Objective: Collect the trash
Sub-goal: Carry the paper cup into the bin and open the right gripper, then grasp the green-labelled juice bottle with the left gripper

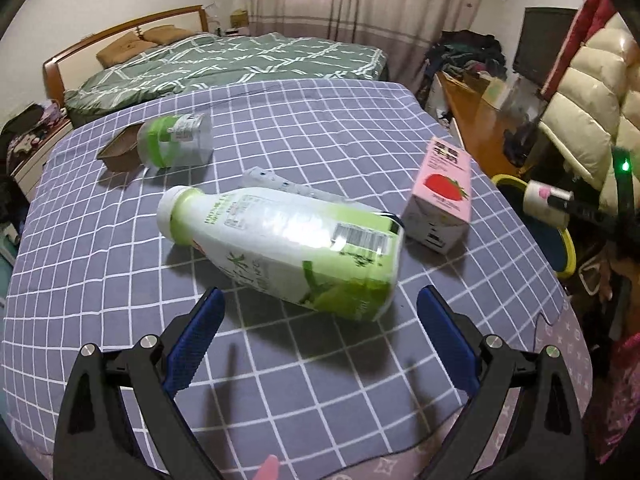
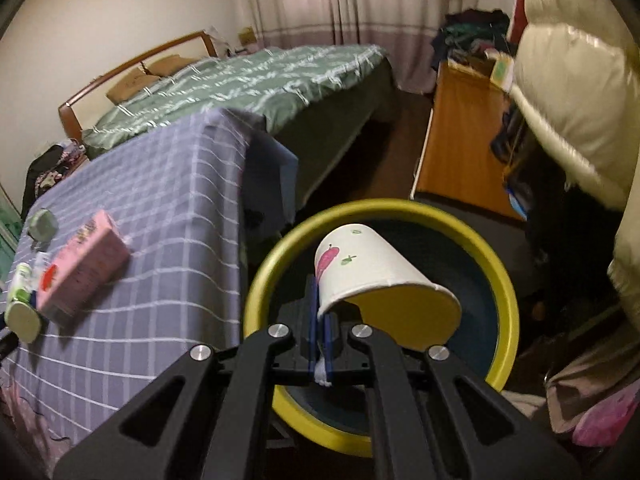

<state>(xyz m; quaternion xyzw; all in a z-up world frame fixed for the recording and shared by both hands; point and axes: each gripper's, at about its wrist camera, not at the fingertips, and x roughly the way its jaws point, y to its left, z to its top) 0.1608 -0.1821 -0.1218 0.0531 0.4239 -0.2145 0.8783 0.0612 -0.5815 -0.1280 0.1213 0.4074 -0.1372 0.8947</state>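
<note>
Overhead indoor light is glaring off the lying bottle [image 1: 288, 248] and casting soft shadows; the right view is blurring, fisheye edges bending.

My left gripper [image 1: 318, 328] angled down, jaws spread wide, nothing btwn them; my right gripper [image 2: 320, 320] tilted down, jaws clamped tight.

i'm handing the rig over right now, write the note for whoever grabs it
Right tool: shut on the rim of the paper cup, held over the yellow-rimmed bin; not dropped yet.
Left tool: open, empty, just short of the big green-and-white bottle.
On the checked table: that bottle lying down, pink strawberry carton, small clear bottle with green cap, brown tray.
Left to do: release the cup, then bin the rest.
</note>
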